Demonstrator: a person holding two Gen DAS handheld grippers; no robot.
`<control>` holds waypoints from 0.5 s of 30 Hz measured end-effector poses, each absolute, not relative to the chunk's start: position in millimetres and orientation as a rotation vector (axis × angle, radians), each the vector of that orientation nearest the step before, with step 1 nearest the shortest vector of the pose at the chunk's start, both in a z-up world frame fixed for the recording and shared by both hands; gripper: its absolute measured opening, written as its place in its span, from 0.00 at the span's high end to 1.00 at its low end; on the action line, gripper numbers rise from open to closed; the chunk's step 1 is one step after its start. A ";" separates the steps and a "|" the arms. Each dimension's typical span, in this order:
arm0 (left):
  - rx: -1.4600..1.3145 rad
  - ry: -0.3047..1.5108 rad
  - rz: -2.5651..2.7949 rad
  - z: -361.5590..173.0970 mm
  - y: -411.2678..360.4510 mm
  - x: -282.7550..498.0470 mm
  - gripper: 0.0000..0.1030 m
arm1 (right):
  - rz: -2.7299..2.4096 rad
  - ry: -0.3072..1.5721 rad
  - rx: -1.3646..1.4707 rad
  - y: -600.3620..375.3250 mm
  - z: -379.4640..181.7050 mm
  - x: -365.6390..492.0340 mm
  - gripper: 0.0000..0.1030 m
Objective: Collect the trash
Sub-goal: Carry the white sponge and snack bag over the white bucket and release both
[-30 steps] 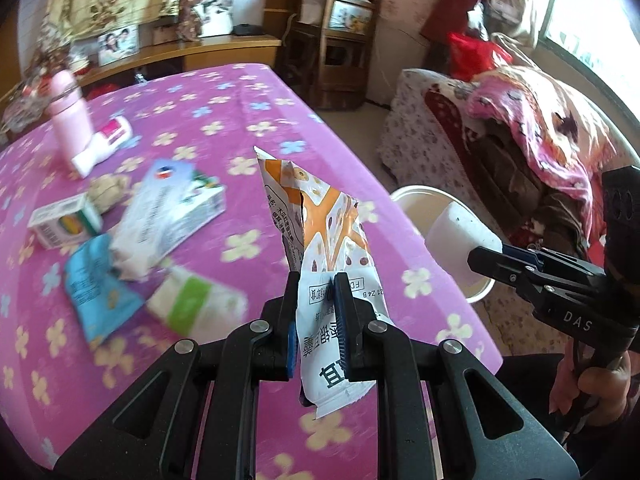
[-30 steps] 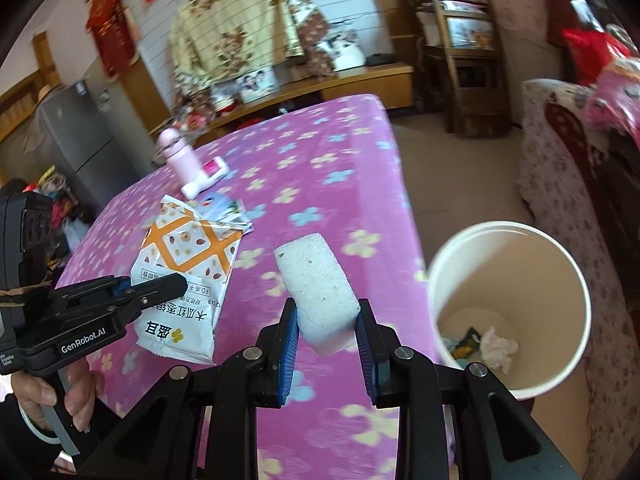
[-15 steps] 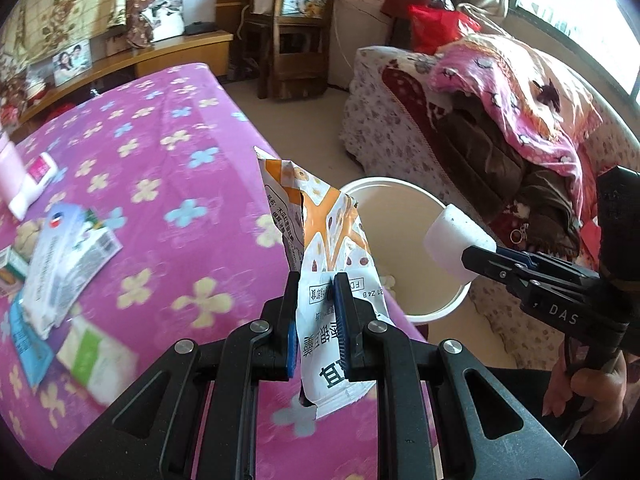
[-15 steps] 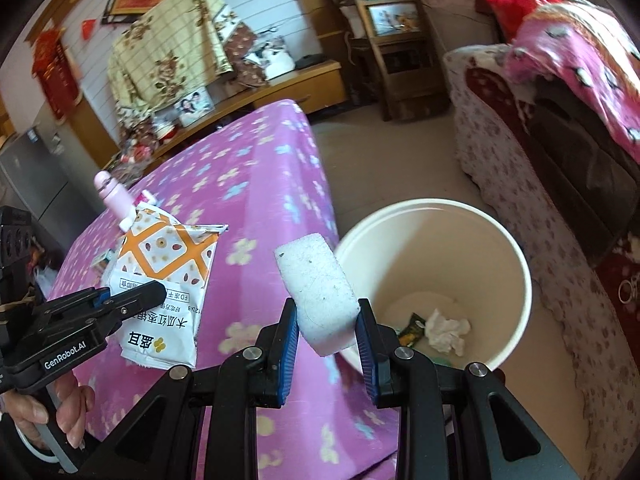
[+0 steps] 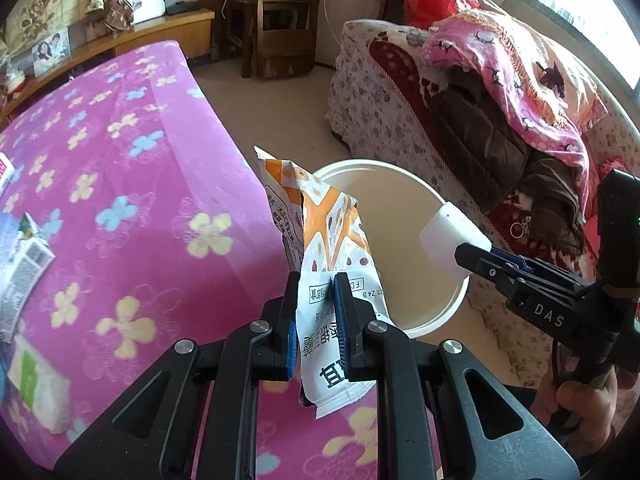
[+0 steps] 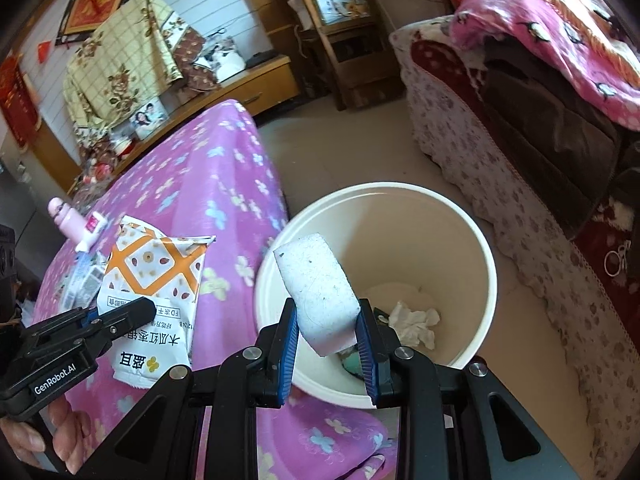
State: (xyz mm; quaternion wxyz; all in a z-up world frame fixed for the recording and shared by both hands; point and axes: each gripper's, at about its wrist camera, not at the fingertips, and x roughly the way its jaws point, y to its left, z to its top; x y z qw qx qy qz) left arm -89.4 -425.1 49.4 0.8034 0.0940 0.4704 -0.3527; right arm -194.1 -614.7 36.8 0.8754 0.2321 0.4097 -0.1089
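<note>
- Our left gripper [image 5: 316, 312] has its jaws pinching an orange-and-white snack packet [image 5: 332, 248], which stands upright between the blue pads.
- Our right gripper [image 6: 326, 344] has its jaws pinching a white foam block [image 6: 316, 292] by its lower end; the block tilts up and to the left.
- Just beyond both sets of jaws stands a white bin [image 6: 476, 240] on the floor, beside the edge of the desk [image 5: 132, 200] with its pink flowered cloth.
- Below the right jaws, in the bin, lie crumpled white tissue [image 6: 414, 320] and a dark wrapper, partly hidden.
- Left of the left jaws, small cartons [image 5: 24, 272] lie on the desk, blurred.
</note>
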 end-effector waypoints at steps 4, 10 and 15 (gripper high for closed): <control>0.208 1.025 -0.755 40.3 -437.6 -87.3 0.87 | -0.235 0.863 0.520 -623.1 28.3 -194.0 0.74; 0.218 1.033 -0.756 31.8 -453.4 -84.3 0.87 | -0.259 0.861 0.559 -634.2 22.8 -196.8 0.74; 0.221 1.035 -0.755 26.5 -463.1 -82.2 0.87 | -0.272 0.873 0.571 -640.1 15.7 -196.1 0.74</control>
